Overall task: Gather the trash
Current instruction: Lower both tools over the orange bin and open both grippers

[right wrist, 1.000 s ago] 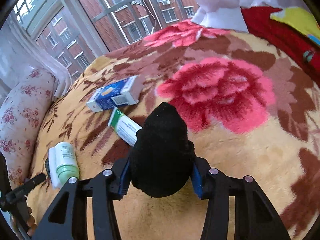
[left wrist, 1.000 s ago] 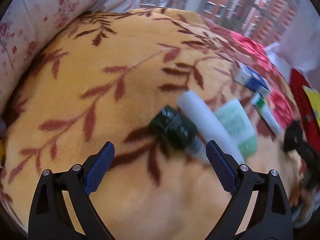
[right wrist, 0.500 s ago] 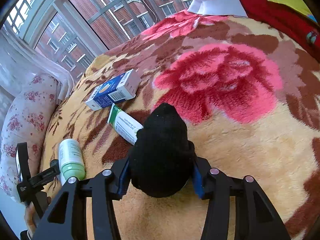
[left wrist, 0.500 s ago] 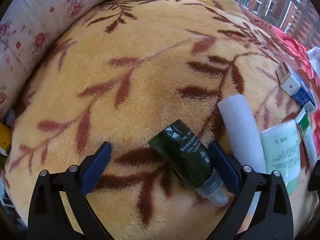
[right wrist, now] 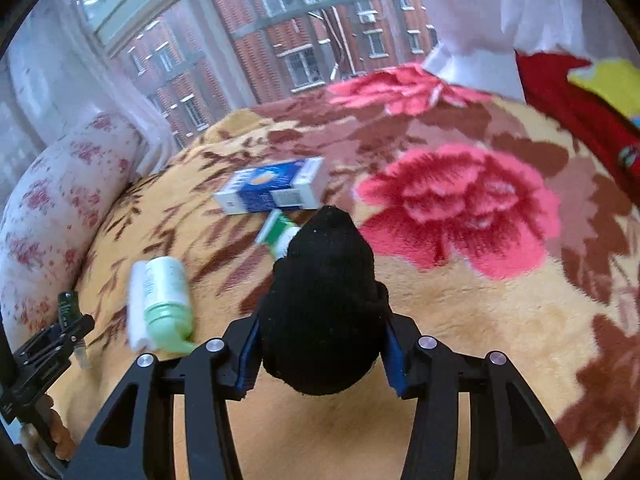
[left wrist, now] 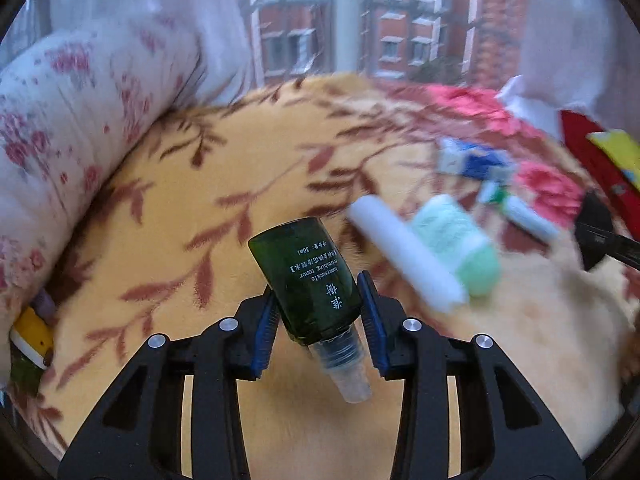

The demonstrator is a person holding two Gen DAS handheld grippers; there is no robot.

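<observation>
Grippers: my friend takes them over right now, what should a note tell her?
Left gripper: its jaws have just closed on the green bottle, lifted, cap toward the camera.
Right gripper: shut on a black sock.
On the blanket: white tube, mint bottle, blue box, green-white tube.
Done: two picked up. Left: bin them, collect the other four.

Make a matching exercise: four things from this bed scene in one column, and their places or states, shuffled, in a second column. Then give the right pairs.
Things
1. dark green bottle
2. black sock
3. blue and white box
4. pale green bottle

States
A. lying beside a white tube
B. clamped in the left gripper
C. lying farthest up the blanket
D. clamped in the right gripper

Pairs: 1-B, 2-D, 3-C, 4-A
</observation>
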